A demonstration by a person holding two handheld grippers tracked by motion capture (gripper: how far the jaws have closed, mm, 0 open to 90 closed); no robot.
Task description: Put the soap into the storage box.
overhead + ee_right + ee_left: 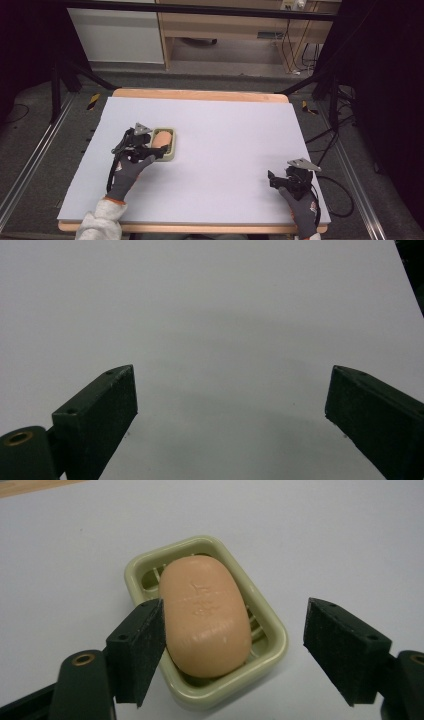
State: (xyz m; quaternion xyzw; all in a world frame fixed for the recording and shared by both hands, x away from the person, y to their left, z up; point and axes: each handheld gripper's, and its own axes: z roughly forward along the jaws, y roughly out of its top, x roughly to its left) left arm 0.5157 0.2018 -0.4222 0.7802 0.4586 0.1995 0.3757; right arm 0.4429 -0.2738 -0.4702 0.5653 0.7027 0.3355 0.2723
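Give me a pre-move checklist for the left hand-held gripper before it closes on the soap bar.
1. Left hand-held gripper open wide enough for the soap bar: ok, the jaws stand wider apart than the bar.
2. Soap bar centred between the jaws: not ok, it sits next to the left jaw, with a wide gap to the right jaw.
3. Soap bar seated in the green soap dish: ok, it lies flat inside.
4. Jaws clear of the dish rim: cannot tell, the left jaw overlaps the rim in the left gripper view.
5. Right hand-held gripper out of the way: ok, open over bare table, far from the dish.
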